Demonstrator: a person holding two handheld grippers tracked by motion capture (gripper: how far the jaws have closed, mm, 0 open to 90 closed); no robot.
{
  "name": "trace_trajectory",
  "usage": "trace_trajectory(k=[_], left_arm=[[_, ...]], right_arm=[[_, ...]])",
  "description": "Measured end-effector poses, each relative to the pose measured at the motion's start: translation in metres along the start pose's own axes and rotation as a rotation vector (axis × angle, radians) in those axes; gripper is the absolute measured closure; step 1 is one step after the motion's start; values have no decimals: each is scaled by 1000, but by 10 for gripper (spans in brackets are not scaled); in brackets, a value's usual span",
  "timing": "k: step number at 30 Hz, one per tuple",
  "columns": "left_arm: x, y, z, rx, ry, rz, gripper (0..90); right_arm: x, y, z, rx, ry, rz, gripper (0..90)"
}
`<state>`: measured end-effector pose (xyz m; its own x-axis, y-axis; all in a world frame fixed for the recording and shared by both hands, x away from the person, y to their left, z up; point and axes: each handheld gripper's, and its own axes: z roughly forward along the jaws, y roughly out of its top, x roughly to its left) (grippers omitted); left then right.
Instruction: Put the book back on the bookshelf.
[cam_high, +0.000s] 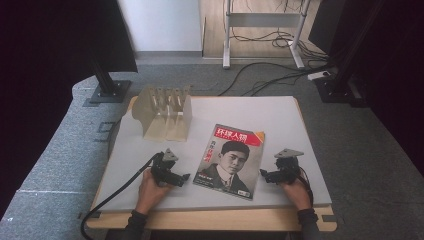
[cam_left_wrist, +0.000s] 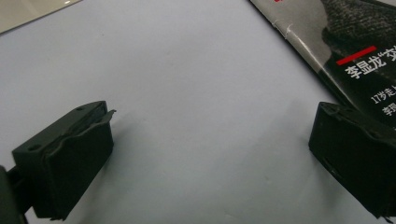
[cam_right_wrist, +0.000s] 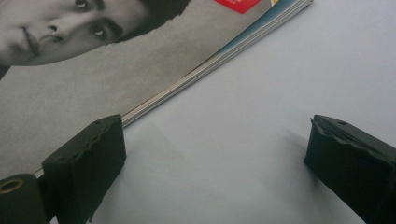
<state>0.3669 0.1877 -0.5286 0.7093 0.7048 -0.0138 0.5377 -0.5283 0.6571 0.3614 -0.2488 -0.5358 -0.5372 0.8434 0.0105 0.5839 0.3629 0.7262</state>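
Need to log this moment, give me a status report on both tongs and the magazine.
Left tongs open, empty. Right tongs open, empty, at the magazine's edge. Magazine flat on the table mat, closed, cover up. Wooden rack stands beyond, nothing in the way.

materials on the table

we see a glossy paper magazine (cam_high: 230, 161) on a smooth matt grey mat (cam_high: 280, 115). the table (cam_high: 210, 220) edge looks like pale wood. our grippers' pads (cam_left_wrist: 70, 158) look like matt black rubber, ridged.

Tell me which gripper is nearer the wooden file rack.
Left. The left gripper sits below the wooden file rack, left of the magazine; the right gripper is across the magazine, farther away.
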Motion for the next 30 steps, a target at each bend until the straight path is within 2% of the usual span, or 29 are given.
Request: trace_trajectory(k=[20,23,27,30], left_arm=[[1,1,0,7,-5,-2,0],[2,5,-1,26,-20,-5,0],[3,10,-2,23,-46,-13,0],[0,18,-2,16,-42,8,0]], right_arm=[[0,1,0,3,5,2,36],[-1,2,0,10,12,-5,38],[-5,7,1,15,10,-9,56],[-6,12,0,-1,16,-11,57]])
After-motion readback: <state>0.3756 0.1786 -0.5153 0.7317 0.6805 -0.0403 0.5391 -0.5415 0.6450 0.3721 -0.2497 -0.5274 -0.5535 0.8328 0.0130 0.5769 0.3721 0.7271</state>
